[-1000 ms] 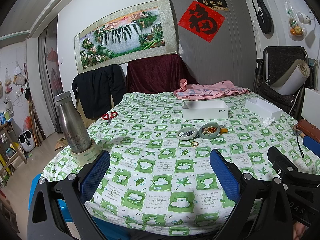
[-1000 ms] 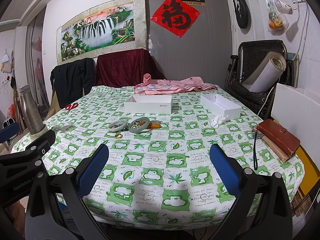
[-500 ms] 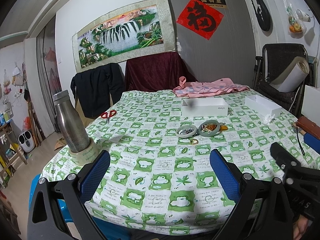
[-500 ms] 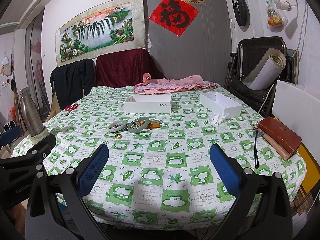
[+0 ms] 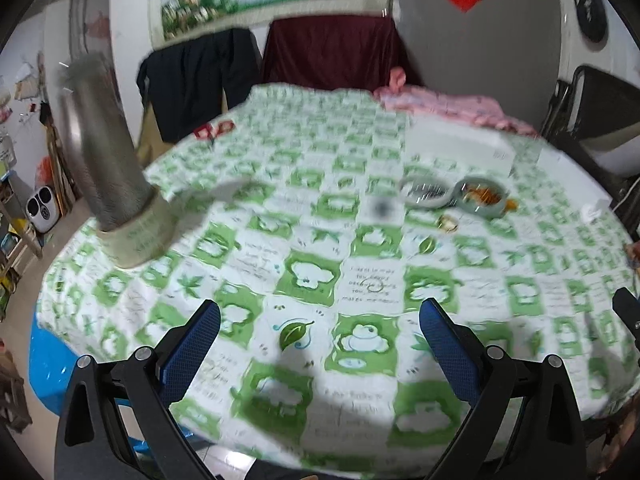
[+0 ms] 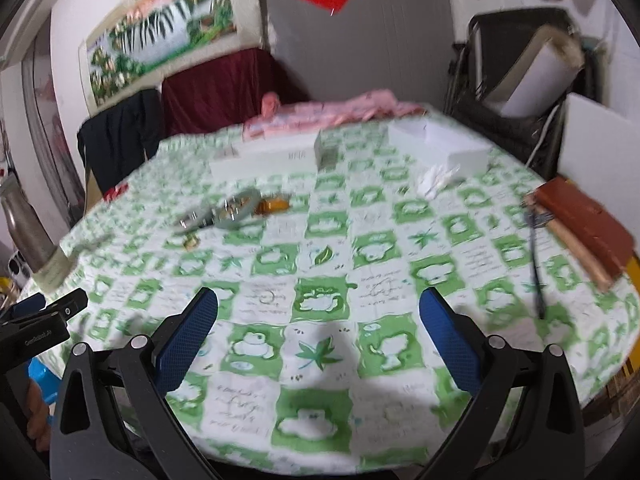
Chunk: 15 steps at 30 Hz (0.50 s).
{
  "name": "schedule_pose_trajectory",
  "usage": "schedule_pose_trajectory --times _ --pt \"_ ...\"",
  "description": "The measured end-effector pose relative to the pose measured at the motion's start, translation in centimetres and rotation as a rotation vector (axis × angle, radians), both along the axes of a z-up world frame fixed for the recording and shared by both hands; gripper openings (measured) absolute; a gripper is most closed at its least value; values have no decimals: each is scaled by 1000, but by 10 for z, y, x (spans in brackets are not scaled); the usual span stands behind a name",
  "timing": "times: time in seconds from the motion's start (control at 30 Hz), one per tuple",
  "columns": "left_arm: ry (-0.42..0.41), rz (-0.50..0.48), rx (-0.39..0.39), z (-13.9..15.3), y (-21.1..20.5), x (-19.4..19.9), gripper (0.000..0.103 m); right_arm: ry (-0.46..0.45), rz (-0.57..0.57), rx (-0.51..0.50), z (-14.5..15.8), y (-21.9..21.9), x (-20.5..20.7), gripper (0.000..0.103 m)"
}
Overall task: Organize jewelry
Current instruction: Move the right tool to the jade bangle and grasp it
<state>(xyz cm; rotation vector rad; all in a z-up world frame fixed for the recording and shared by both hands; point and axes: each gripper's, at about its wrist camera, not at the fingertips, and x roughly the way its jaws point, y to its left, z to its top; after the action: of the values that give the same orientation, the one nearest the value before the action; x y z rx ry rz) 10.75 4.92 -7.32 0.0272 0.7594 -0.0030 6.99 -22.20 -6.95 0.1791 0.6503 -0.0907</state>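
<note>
Both frames motion-blurred. Left wrist view, left to right: steel bottle [image 5: 102, 148] at upper left, standing inside a tape roll [image 5: 138, 236] on the green-and-white tablecloth [image 5: 304, 276]. Red scissors [image 5: 212, 130] further back, near the table's far left edge. Left gripper [image 5: 319, 336] at bottom centre, jaws wide apart, holding nothing, blue pads over the cloth near the front edge. Right of centre, two pale green bangles [image 5: 454, 196] lie flat side by side, touching, with small jewelry pieces inside them; a gold ring [image 5: 448, 222] just in front, an amber piece at the right bangle's edge. White open box [image 5: 460, 148] behind the bangles, pink cloth [image 5: 440, 106] beyond it.

Right wrist view, left to right: other gripper's black body at lower left edge. Bangles sit left of centre, upper middle, well apart from the right gripper [image 6: 318, 332]. Right gripper at bottom centre, jaws wide, empty. Second white box [image 6: 440, 146] at upper right, white crumpled item [image 6: 436, 178] in front of it. Brown wallet [image 6: 584, 224] at right edge of table.
</note>
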Motion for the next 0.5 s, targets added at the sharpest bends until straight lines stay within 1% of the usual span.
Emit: schedule_pose_trajectory --times 0.13,0.27,0.33,0.4,0.5 --pt "75 -46 26 -13 -9 32 97 78 71 -33 -7 5 38 96" --pt "120 -107 54 -20 -27 62 97 134 173 -143 -10 24 74 96" --pt "169 -145 65 -26 -36 80 97 153 215 -185 -12 31 89 96" --pt "174 -156 52 -27 -42 94 99 161 242 -222 -13 35 102 96" --pt "207 -176 24 -30 -44 120 99 173 274 -266 -16 38 120 96"
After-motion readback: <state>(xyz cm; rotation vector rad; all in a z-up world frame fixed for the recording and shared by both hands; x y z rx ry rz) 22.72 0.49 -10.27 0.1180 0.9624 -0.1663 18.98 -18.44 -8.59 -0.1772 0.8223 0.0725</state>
